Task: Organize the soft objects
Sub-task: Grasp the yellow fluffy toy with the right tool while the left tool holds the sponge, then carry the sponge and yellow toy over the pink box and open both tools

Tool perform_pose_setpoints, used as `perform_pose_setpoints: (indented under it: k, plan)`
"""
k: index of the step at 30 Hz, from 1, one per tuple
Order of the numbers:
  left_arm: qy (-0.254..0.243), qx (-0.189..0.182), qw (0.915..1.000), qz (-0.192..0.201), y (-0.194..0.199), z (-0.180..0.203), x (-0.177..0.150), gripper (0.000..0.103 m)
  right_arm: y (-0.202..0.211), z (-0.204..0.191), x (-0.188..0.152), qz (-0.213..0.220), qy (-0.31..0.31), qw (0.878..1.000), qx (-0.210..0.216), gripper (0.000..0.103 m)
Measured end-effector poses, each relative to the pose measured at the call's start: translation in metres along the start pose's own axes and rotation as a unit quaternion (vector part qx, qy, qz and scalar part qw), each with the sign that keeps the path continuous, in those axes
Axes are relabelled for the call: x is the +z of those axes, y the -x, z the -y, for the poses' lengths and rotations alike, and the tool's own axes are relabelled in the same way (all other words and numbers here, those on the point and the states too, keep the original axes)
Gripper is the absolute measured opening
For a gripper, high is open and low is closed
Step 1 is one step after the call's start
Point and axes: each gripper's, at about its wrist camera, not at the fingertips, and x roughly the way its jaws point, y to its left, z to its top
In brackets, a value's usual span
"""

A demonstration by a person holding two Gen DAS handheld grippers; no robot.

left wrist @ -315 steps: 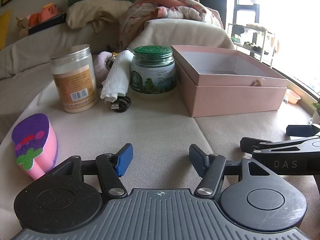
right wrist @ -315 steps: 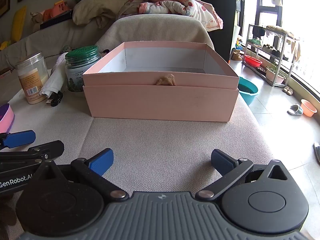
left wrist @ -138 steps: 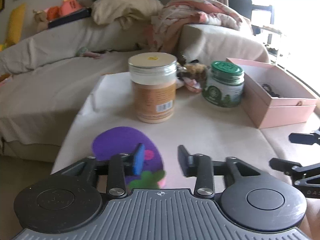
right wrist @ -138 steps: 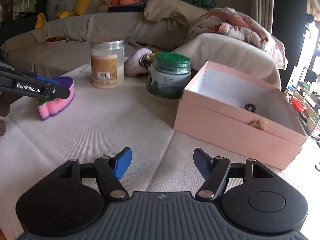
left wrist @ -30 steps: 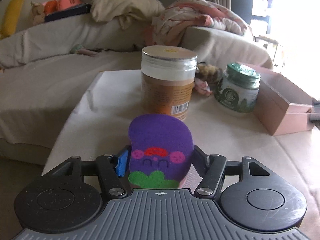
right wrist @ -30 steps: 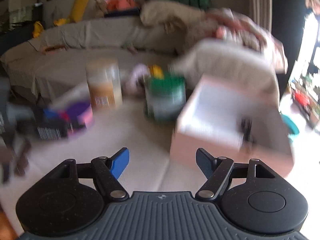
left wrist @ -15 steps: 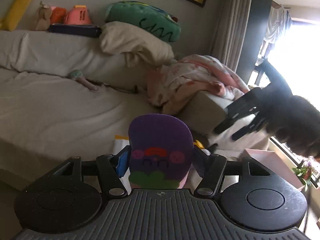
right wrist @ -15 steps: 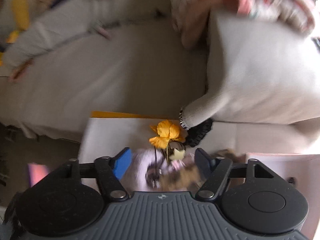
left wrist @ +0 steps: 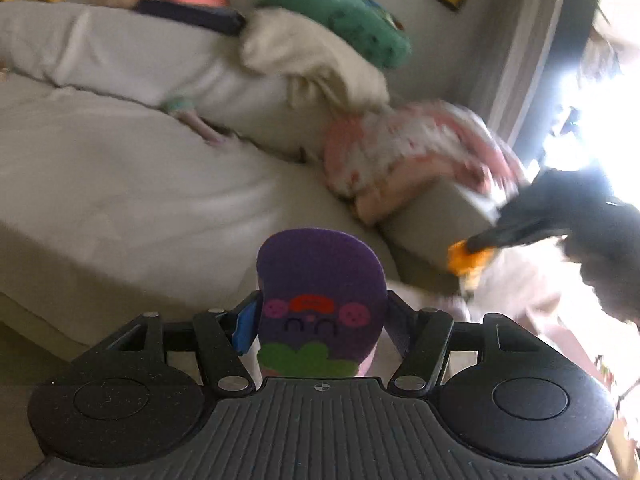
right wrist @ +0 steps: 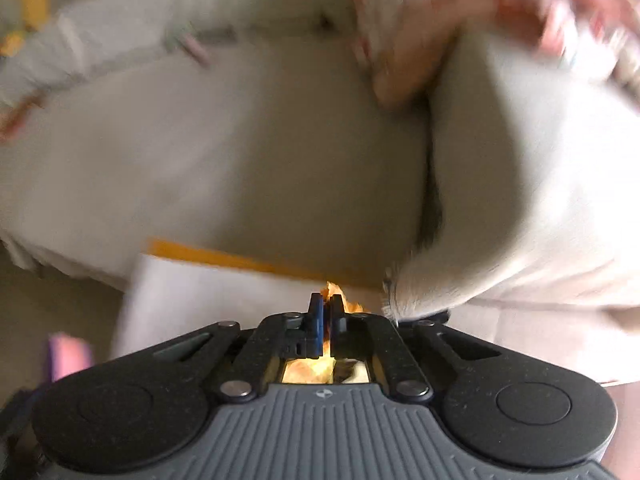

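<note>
My left claw (left wrist: 320, 320) is squeezing the purple sponge (left wrist: 320, 300) with the little face on it, and the sponge stands up tall between my two fingers. My right claw (right wrist: 327, 312) has just snapped closed on the orange flower (right wrist: 320, 364), which pokes out in front of and behind my fingertips. From my left claw I can see that flower off to the right, hanging from my right claw's dark tips. Under my right claw is the white table (right wrist: 208, 292) with its far edge close ahead. Past that edge is the big grey sofa (left wrist: 120, 168), with lots of open room above its seat. A pink blanket (left wrist: 408, 160) and a green pillow (left wrist: 336, 28) are piled at the back. Everything looks blurry.
</note>
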Motion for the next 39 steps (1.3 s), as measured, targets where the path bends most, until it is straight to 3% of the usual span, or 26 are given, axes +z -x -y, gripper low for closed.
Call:
perform_pose_setpoints:
  k: [3,6,10,13,16,20,22,24,26,29,31,34,36,39]
  plan:
    - [-0.012,0.007,0.9989,0.044,0.025,0.015,0.02,0.069,0.096,-0.009,-0.006,0.109,0.044,0.993,0.025,0.002]
    - [-0.034,-0.006,0.9961,0.082,0.052,0.048,0.039,0.069,0.181,-0.002,-0.018,0.189,0.062,0.979,0.034,0.002]
    - [-0.062,-0.075,0.9911,0.091,0.068,0.114,0.056,0.069,0.263,0.032,-0.047,0.262,0.06,0.963,0.024,0.002]
    - [-0.089,-0.132,0.9846,0.072,0.058,0.174,0.057,0.069,0.296,0.069,-0.075,0.286,0.043,0.957,0.005,0.002]
    - [-0.112,-0.185,0.9756,0.039,0.033,0.237,0.045,0.069,0.297,0.115,-0.099,0.286,0.024,0.958,-0.025,0.003]
    - [-0.155,-0.248,0.956,-0.021,-0.024,0.313,0.006,0.07,0.283,0.173,-0.139,0.283,-0.008,0.957,-0.054,0.003]
    - [-0.191,-0.234,0.9509,-0.069,-0.057,0.34,-0.03,0.07,0.269,0.206,-0.157,0.277,-0.025,0.959,-0.057,0.003]
    - [-0.251,-0.202,0.9405,-0.108,-0.085,0.361,-0.073,0.07,0.251,0.235,-0.169,0.266,-0.049,0.961,-0.052,0.003]
    - [-0.327,-0.18,0.9215,-0.107,-0.097,0.377,-0.111,0.07,0.228,0.258,-0.18,0.252,-0.075,0.965,-0.026,0.003]
    - [-0.399,-0.162,0.8982,-0.087,-0.098,0.392,-0.138,0.07,0.192,0.285,-0.191,0.233,-0.111,0.966,0.024,0.003]
    - [-0.408,-0.16,0.8945,-0.089,-0.098,0.397,-0.141,0.071,0.165,0.288,-0.195,0.212,-0.12,0.969,0.044,0.003]
    - [-0.411,-0.141,0.8964,-0.087,-0.096,0.396,-0.139,0.071,0.121,0.284,-0.198,0.169,-0.127,0.974,0.078,0.003]
    - [-0.415,-0.133,0.8959,-0.083,-0.094,0.388,-0.136,0.072,0.116,0.274,-0.202,0.193,-0.109,0.972,0.082,0.003]
    - [-0.402,-0.137,0.9031,-0.064,-0.089,0.382,-0.127,0.072,0.117,0.261,-0.198,0.186,-0.086,0.976,0.068,0.003]
